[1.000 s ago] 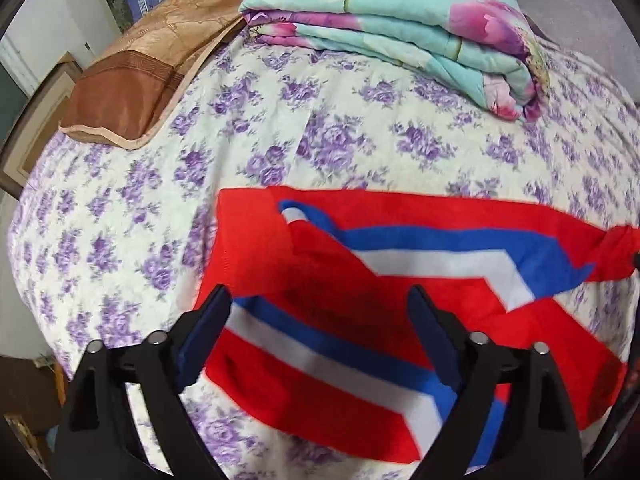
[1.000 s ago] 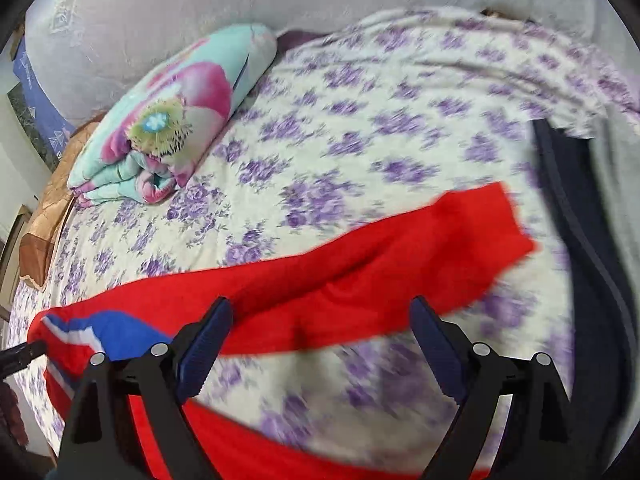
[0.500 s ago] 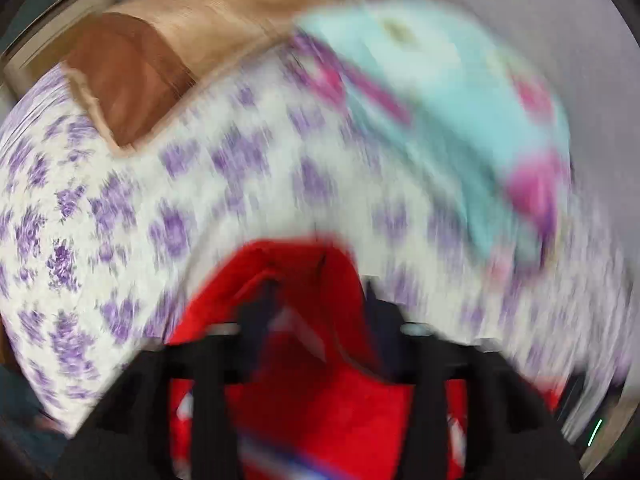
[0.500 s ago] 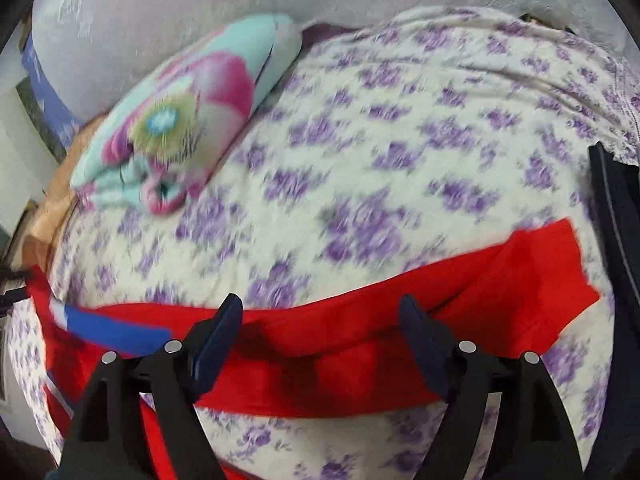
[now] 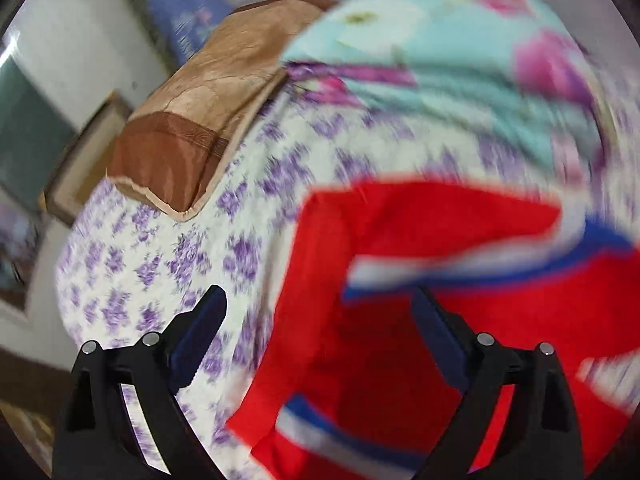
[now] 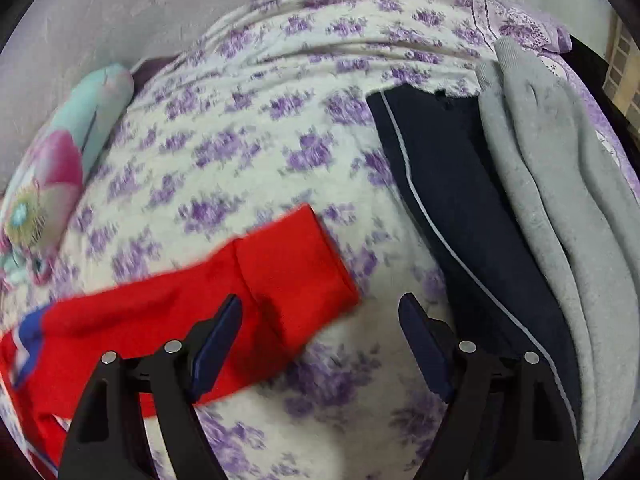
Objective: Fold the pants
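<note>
On the bed with the purple flowers lay the red pants. They had blue and white stripes. One red leg end reached out to the right, near the dark pants and the gray pants beside them. A blue quilt and a brown pillow sat farther back.

I thought the step was to fold the red pants over once more. To do it well, I would grab the leg end with the right tongs and the waist side with the left tongs. I would bite close to the edge, so both layers come up together. Then I would lift a little, carry one end over to the other, and line up the edges before I let go. I would keep clear of the dark pants, so I didn't drag them too.

My left tongs were opening wide. Red cloth lay under them and between the two sides, but the view was blurry, so I could only guess that nothing was pinched. My right tongs were wide open too. Their left side hung over the red leg, and their right side over the sheet. They held nothing.
</note>
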Motion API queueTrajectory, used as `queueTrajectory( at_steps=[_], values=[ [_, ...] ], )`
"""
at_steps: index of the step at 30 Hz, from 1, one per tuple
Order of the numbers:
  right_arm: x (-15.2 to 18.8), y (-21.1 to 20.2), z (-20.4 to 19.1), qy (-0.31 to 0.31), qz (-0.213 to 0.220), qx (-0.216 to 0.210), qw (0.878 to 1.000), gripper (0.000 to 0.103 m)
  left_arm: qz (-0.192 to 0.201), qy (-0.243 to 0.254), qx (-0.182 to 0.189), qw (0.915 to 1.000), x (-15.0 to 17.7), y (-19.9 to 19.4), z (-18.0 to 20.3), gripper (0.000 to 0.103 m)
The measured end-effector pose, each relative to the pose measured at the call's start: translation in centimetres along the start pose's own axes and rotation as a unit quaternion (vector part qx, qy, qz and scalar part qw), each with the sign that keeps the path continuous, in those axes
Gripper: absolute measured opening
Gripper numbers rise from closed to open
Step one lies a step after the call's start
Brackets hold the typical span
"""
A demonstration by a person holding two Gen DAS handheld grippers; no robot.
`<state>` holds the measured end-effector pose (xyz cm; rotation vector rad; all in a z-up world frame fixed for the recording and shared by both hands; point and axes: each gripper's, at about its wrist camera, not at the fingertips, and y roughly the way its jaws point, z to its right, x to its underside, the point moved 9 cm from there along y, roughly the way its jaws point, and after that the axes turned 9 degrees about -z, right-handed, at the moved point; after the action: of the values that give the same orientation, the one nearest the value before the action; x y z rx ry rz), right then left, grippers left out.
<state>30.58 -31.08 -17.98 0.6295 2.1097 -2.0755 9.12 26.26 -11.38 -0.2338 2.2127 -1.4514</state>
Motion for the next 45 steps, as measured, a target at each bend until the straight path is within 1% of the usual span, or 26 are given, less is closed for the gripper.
queueTrajectory(
  at_steps=[2, 4, 5, 6, 7, 8, 9, 10, 11, 12, 13, 15, 16, 17, 18, 19, 21, 25, 27, 31, 34, 36, 39, 42, 43, 45],
  values=[
    [-0.5, 0.3, -1.3, -0.016, -0.002, 0.009, 1.000, 0.081, -0.001, 0.026, -0.002, 0.9997, 1.8, 0.1, 1.1, 0.091],
    [-0.3, 2.2, -1.7, -0.027, -0.039, 0.043, 0.998, 0.081, -0.015, 0.037, 0.007, 0.9992, 3.9, 0.5, 2.1, 0.091],
    [0.1, 4.0, -1.6, -0.022, -0.070, 0.050, 0.996, 0.077, -0.022, 0.038, 0.010, 0.9990, 4.6, 0.8, 2.4, 0.091],
    [0.7, 5.2, -1.4, -0.002, -0.089, 0.028, 0.996, 0.075, -0.030, 0.038, 0.012, 0.9988, 5.4, 1.0, 2.6, 0.091],
    [0.6, 5.2, -1.1, 0.011, -0.078, 0.017, 0.997, 0.069, -0.040, 0.035, 0.013, 0.9985, 6.2, 1.4, 2.6, 0.091],
    [0.3, 4.6, -1.4, 0.005, -0.066, -0.002, 0.998, 0.040, -0.045, 0.033, 0.015, 0.9983, 6.7, 1.5, 2.6, 0.091],
    [0.2, 3.8, -1.8, -0.005, -0.065, -0.030, 0.997, 0.029, -0.047, 0.032, 0.017, 0.9983, 7.1, 1.5, 2.5, 0.091],
    [0.0, 2.8, -2.0, -0.004, -0.060, -0.058, 0.997, 0.022, -0.045, 0.029, 0.018, 0.9984, 7.5, 1.4, 2.3, 0.091],
    [-0.2, 0.8, -1.7, -0.007, -0.040, -0.080, 0.996, 0.022, -0.044, 0.027, 0.018, 0.9985, 7.6, 1.4, 2.0, 0.091],
    [-0.2, -0.6, -1.3, -0.011, -0.024, -0.084, 0.996, 0.022, -0.043, 0.025, 0.017, 0.9986, 7.7, 1.4, 1.7, 0.091],
    [0.0, -1.7, -0.7, -0.010, -0.014, -0.082, 0.996, 0.022, -0.042, 0.022, 0.016, 0.9987, 7.7, 1.3, 1.5, 0.091],
    [0.9, -2.3, 1.6, -0.003, -0.001, -0.053, 0.999, 0.039, -0.042, 0.015, 0.020, 0.9988, 7.6, 1.5, 1.3, 0.091],
    [1.4, -1.7, 2.6, -0.008, -0.005, -0.028, 1.000, 0.072, -0.042, 0.013, 0.023, 0.9988, 7.4, 1.6, 1.4, 0.091],
    [2.3, -0.5, 4.0, -0.010, -0.026, 0.018, 0.999, 0.089, -0.044, 0.013, 0.028, 0.9986, 7.2, 1.9, 1.5, 0.091],
    [3.1, 0.6, 5.2, -0.011, -0.055, 0.060, 0.997, 0.089, -0.044, 0.017, 0.026, 0.9986, 7.0, 1.9, 1.6, 0.091],
    [3.8, 0.9, 5.9, -0.013, -0.067, 0.068, 0.995, 0.087, -0.042, 0.024, 0.019, 0.9986, 6.6, 2.0, 1.7, 0.091],
    [4.0, -0.9, 5.8, -0.012, -0.034, 0.038, 0.999, 0.087, -0.027, 0.038, 0.009, 0.9989, 5.6, 1.7, 1.6, 0.091],
    [3.9, -4.2, 4.3, -0.035, 0.010, 0.025, 0.999, 0.087, -0.011, 0.034, 0.014, 0.9993, 2.8, 1.4, 0.6, 0.091],
    [4.1, -5.2, 1.3, -0.066, 0.014, -0.023, 0.997, 0.087, 0.002, 0.035, 0.001, 0.9994, 0.8, 1.4, -0.2, 0.091],
    [4.0, -4.6, -4.9, -0.152, 0.010, -0.051, 0.987, 0.087, 0.016, 0.044, 0.020, 0.9987, -3.3, 2.2, -0.5, 0.091],
    [3.7, -3.4, -11.2, -0.219, 0.006, -0.064, 0.973, 0.089, 0.024, 0.074, 0.041, 0.9962, -5.3, 2.9, 0.5, 0.091],
    [3.9, -2.7, -15.3, -0.265, -0.003, -0.076, 0.961, 0.091, 0.013, 0.104, 0.074, 0.9917, -6.3, 4.0, 1.9, 0.091],
    [3.9, -1.6, -21.2, -0.339, -0.013, -0.083, 0.937, 0.091, 0.007, 0.141, 0.064, 0.9880, -7.4, 5.8, 3.2, 0.091],
    [4.2, -0.3, -25.9, -0.398, -0.033, -0.087, 0.913, 0.091, 0.009, 0.174, 0.061, 0.9827, -8.2, 6.9, 4.4, 0.079],
    [4.3, -0.1, -26.9, -0.411, -0.036, -0.089, 0.907, 0.090, 0.005, 0.181, 0.067, 0.9812, -8.3, 7.0, 4.6, 0.066],
    [4.7, 1.2, -28.8, -0.447, -0.053, -0.092, 0.888, 0.084, -0.006, 0.201, 0.092, 0.9752, -8.2, 7.6, 5.7, 0.051]
  ],
)
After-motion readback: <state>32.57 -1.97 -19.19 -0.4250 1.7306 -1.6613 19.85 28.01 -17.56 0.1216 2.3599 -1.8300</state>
